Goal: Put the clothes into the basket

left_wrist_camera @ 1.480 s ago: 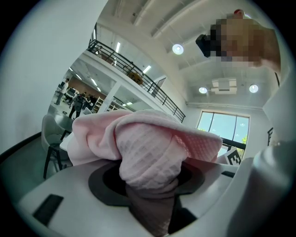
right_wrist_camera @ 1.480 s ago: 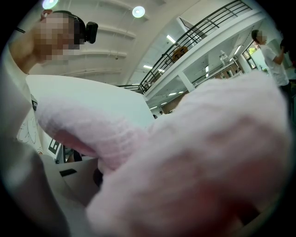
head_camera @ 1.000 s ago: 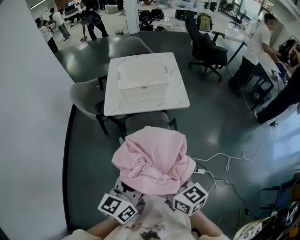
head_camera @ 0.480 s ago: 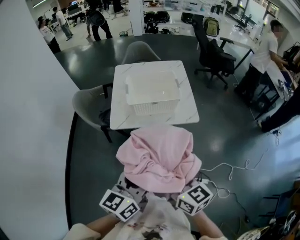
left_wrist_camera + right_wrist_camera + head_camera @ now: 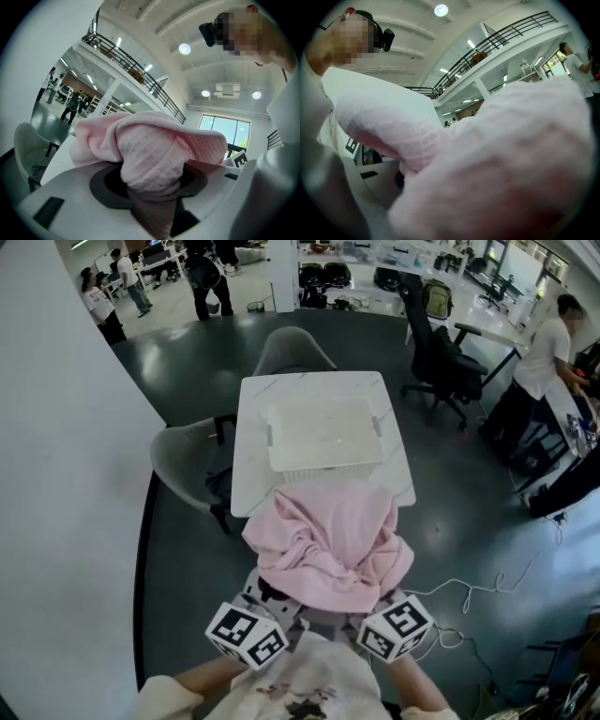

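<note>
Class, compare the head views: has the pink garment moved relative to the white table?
Yes: the pink garment has moved toward the white table, its far edge now overlapping the table's near edge.

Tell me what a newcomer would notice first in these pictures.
A bunched pink garment, gripped by the left gripper and the right gripper, fills the lower middle of the head view. Just beyond it a white basket sits on a white table, with a grey chair at its left.
</note>
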